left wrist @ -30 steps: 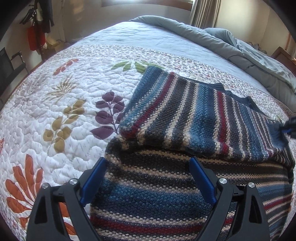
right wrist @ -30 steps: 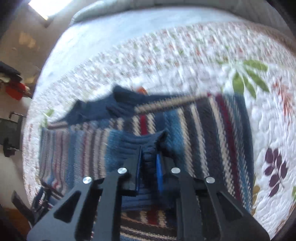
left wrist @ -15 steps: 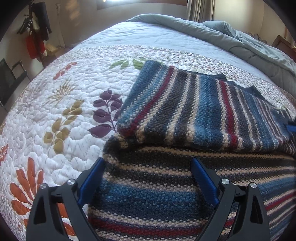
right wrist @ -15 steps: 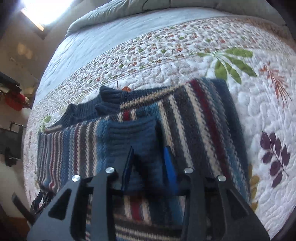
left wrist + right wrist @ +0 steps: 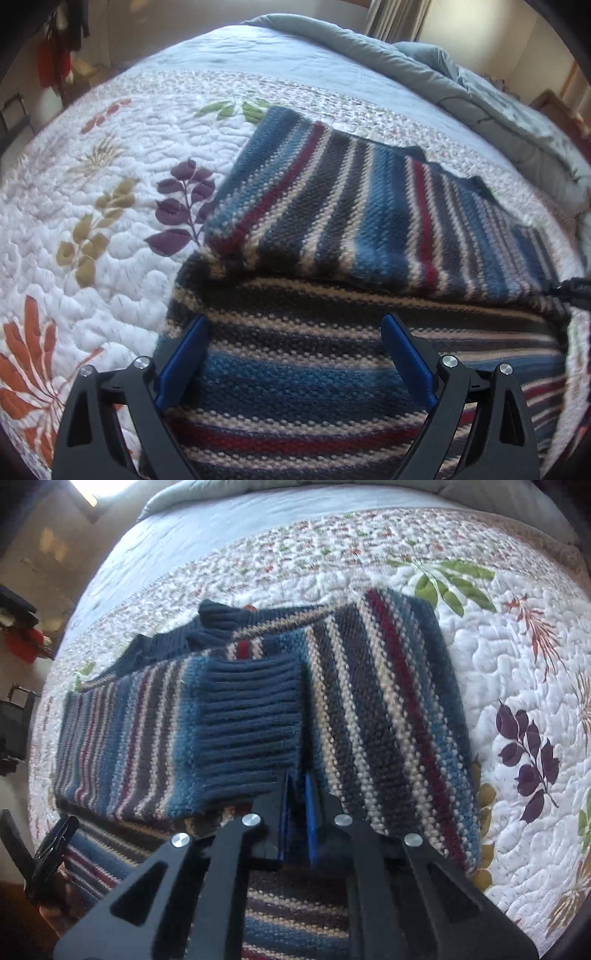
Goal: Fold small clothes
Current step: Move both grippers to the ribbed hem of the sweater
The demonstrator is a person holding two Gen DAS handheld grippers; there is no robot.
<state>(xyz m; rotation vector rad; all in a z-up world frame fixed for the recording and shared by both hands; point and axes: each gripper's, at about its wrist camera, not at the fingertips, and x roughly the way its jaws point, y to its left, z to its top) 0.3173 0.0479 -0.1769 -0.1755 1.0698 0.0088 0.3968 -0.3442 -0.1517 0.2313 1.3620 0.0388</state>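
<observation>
A striped knit sweater (image 5: pixel 369 229) in blue, dark grey, cream and red lies on the bed quilt, its sleeves folded across the body. My left gripper (image 5: pixel 295 325) is open and empty, hovering over the sweater's lower body. In the right wrist view the sweater (image 5: pixel 388 709) shows both folded sleeves, and a ribbed navy cuff (image 5: pixel 251 716) lies on top at the middle. My right gripper (image 5: pixel 297 779) has its jaws nearly together just behind the cuff's near edge; whether any knit is pinched between them is hidden.
The white quilt (image 5: pixel 110 192) with leaf prints surrounds the sweater. A grey-blue duvet (image 5: pixel 443 81) is bunched at the far side. The left gripper's body shows at the lower left of the right wrist view (image 5: pixel 48 853). A dark chair (image 5: pixel 14 723) stands beyond the bed.
The right gripper has laid the sleeve with the navy cuff down across the sweater; its jaws opened slightly half a second ago and are narrow again now. The left gripper has stayed open and barely moved.
</observation>
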